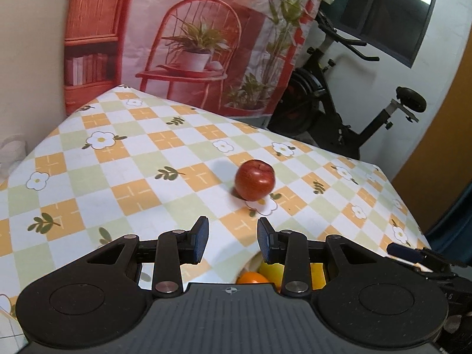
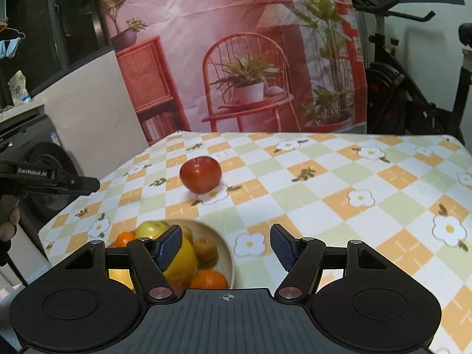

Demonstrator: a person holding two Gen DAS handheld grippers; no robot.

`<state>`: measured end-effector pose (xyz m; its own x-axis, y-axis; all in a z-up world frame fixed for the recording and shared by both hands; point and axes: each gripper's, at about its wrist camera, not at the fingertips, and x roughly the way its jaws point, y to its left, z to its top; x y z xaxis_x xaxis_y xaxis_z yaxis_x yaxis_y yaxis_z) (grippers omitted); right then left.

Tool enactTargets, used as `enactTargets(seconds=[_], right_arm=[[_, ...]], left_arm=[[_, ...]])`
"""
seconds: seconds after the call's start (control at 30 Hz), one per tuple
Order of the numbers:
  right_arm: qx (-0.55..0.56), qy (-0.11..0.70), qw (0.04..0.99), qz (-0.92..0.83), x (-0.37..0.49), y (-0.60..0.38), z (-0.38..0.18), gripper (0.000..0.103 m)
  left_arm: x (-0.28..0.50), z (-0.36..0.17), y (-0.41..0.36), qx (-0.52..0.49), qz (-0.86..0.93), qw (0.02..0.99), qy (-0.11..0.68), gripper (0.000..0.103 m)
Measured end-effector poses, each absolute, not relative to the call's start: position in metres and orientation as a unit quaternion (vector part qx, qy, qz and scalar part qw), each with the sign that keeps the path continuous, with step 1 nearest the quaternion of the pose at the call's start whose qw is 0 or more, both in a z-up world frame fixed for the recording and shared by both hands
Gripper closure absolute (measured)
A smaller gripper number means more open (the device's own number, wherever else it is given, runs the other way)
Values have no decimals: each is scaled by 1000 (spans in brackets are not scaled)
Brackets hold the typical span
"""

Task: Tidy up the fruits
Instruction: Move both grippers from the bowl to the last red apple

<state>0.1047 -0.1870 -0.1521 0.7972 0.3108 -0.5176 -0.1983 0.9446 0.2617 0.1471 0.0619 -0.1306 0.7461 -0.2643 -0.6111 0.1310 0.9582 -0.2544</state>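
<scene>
A red apple stands alone on the checkered tablecloth, ahead of my left gripper, which is open and empty. The apple also shows in the right wrist view, ahead and left of my right gripper, also open and empty. A cream bowl near the table's front holds a green apple, a yellow fruit, oranges and a brown fruit. In the left wrist view the bowl's fruit peeks out below the fingers.
The table wears a flowered check cloth. A printed backdrop hangs behind it. An exercise bike stands at the far right. The left gripper's tip shows at the left edge of the right wrist view.
</scene>
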Motion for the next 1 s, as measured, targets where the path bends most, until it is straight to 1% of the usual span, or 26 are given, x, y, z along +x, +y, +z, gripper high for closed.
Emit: enactTargets(seconds=[0.33, 0.67, 0.87, 1.0], right_arm=[[58, 280, 945, 159, 140, -169, -142, 40], [18, 264, 944, 195, 198, -145, -119, 40], [-36, 283, 932, 225, 233, -121, -123, 39], [-42, 298, 924, 235, 257, -112, -134, 38]], left_arm=[[161, -132, 65, -89, -101, 932, 337, 65], [201, -112, 59, -77, -106, 938, 322, 65], [240, -114, 48, -90, -126, 925, 347, 65], [265, -124, 40, -92, -137, 917, 364, 65]])
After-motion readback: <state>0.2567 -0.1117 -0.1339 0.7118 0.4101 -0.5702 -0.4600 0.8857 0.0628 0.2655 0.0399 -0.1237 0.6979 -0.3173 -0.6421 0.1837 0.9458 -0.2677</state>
